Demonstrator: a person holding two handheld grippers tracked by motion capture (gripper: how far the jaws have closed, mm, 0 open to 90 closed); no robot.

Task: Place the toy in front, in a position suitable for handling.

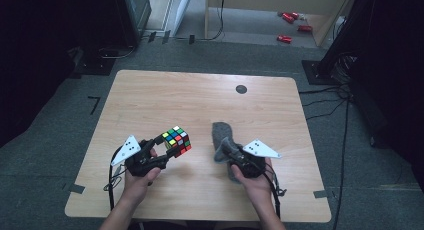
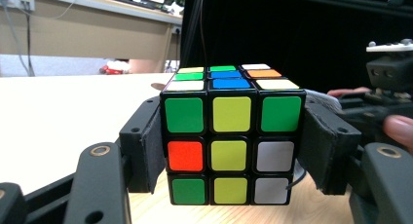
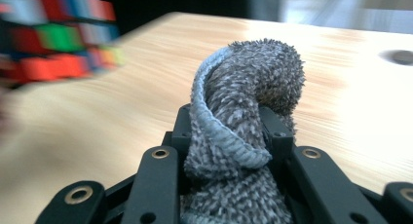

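rubik's cube [image 1: 177, 141]: clamped between the pads of the left hand-held gripper [image 1: 167, 149], lifted off the tabletop [image 1: 165, 97] left of centre; its rear faces are hidden, and it is blurred in the right gripper view. grey terry cloth [image 1: 220, 136]: bunched and pinched in the closed right hand-held gripper [image 1: 229, 151], just right of the cube, apart from it. far half of the tabletop bare; small dark disc [image 1: 241, 89] near the back edge. front edge close to the person's forearms.

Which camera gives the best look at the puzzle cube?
The left gripper view: the puzzle cube is close, sharp and face-on, clamped between the jaws. The high view shows it small, held by the left gripper. The right gripper view shows a blurred part at the upper left.
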